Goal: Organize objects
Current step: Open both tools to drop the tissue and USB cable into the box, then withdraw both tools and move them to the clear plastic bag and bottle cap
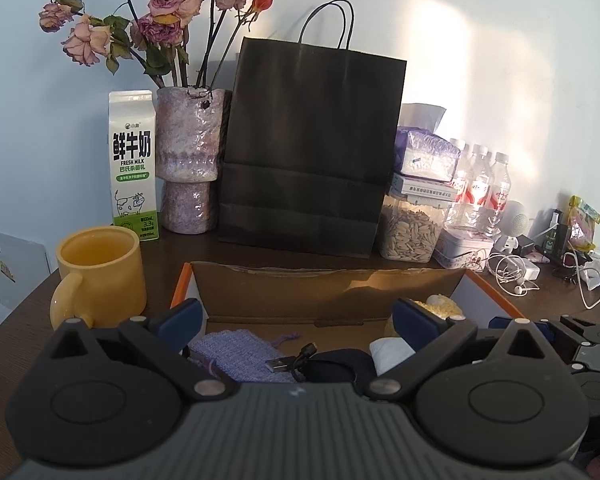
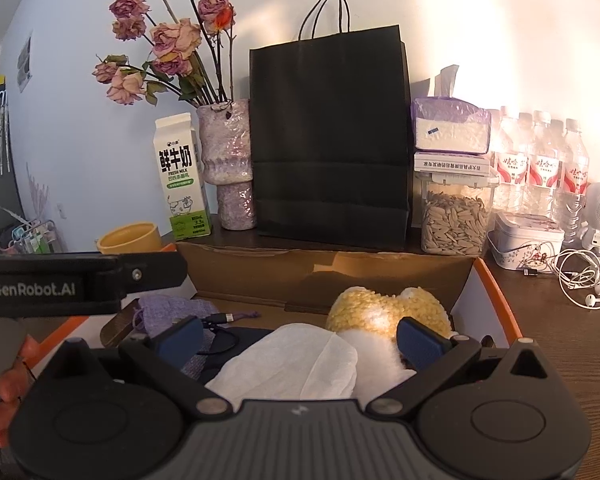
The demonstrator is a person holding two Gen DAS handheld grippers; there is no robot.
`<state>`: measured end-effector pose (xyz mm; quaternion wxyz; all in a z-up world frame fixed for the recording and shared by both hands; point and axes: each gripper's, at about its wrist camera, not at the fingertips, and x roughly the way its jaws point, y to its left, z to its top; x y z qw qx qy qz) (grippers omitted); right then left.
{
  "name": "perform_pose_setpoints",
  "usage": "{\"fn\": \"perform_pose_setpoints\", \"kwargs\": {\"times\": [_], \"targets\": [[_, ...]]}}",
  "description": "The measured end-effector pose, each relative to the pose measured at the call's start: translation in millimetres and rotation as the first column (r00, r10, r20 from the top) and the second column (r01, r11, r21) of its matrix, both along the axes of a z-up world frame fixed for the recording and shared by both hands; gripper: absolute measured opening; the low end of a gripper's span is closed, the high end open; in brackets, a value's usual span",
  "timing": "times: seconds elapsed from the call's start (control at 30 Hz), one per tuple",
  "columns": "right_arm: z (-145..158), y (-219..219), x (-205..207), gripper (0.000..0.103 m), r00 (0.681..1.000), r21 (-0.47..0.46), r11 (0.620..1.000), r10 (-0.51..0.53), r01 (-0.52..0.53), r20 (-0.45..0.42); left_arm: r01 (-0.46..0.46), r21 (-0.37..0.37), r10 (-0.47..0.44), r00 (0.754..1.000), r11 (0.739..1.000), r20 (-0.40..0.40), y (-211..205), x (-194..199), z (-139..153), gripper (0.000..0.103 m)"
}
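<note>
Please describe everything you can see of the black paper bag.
The black bag is matte paper with creases across its lower part and two thin black cord handles standing up at the top. It stands upright on the dark table against the pale wall, behind the cardboard box. The vase is close on one side, the seed jar on the other.

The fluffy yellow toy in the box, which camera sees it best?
The right wrist view: the fluffy yellow toy shows wide and sunlit inside the cardboard box. In the left wrist view only a small bit peeks out behind a blue finger.
</note>
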<state>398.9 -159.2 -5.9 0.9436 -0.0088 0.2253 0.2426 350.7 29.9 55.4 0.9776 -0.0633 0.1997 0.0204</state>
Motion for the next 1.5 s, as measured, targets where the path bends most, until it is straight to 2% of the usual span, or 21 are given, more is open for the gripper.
{"fn": "perform_pose_setpoints", "kwargs": {"times": [0.33,0.7,1.23,1.5], "targets": [[14.7,-3.1,-20.6,0.103,0.999,-0.006,1.000,0.010,-0.010,0.041,-0.013,-0.020,0.014,0.999,1.000,0.036,0.1,-30.6,9.1,0.103],[18.2,-19.1,-69.5,0.103,0.998,-0.010,1.000,0.013,-0.012,0.064,-0.010,-0.041,0.012,0.999,0.999,0.035,1.2,-81.1,9.6,0.103],[9.1,-37.9,-154.9,0.103,0.997,-0.032,0.999,0.043,-0.041,0.063,-0.003,-0.007,0.003,1.000,1.000,-0.030,-2.8,-149.7,-7.2,0.103],[-7.2,-57.7,-183.0,0.103,0.999,-0.034,0.999,0.027,-0.026,0.021,0.040,0.008,-0.038,0.992,0.999,-0.118,-12.6,-176.0,-30.6,0.103]]}}
